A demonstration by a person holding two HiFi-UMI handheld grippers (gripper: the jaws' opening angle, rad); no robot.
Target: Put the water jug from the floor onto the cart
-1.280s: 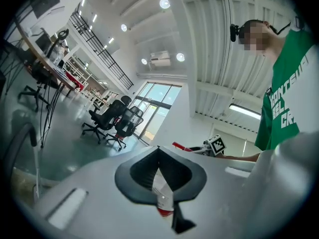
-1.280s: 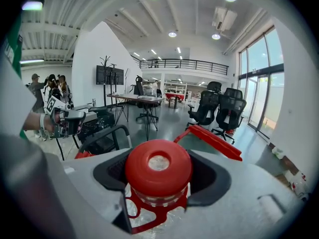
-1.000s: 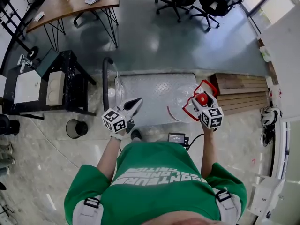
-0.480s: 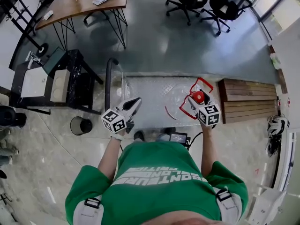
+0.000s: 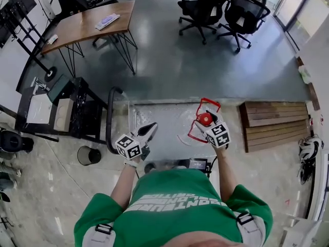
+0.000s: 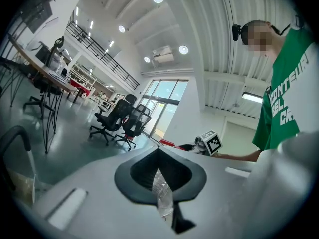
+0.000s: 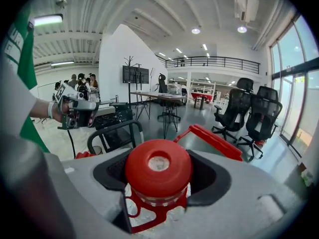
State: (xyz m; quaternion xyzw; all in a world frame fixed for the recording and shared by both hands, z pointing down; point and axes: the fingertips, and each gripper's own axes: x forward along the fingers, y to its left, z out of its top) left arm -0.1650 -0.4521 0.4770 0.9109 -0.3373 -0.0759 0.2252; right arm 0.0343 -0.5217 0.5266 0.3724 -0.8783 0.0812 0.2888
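The water jug [image 5: 204, 118] is clear with a red cap [image 7: 158, 168] and a red carry handle [image 7: 212, 141]. My right gripper [image 5: 207, 124] is shut round its neck just under the cap, and the jug hangs over the right part of the cart's diamond-plate deck [image 5: 159, 120]. The cart's black push handle [image 5: 109, 122] stands at the left end. My left gripper [image 5: 149, 130] is held over the deck's near left edge with its jaws shut [image 6: 158, 151]; a thin slit below the tips shows something silvery and unclear. Most of the jug's body is hidden below the right jaws.
Wooden planks [image 5: 270, 125] lie on the floor right of the cart. A black stand with a sink [image 5: 77, 107] and a small round bin [image 5: 89, 155] sit to the left. A black device [image 5: 197, 163] lies at my feet. A wooden desk [image 5: 92, 24] and office chairs [image 5: 221, 9] stand farther off.
My right gripper has carried the jug leftward, from the cart's right end to over the deck. My left gripper has stayed near the deck's front left edge.
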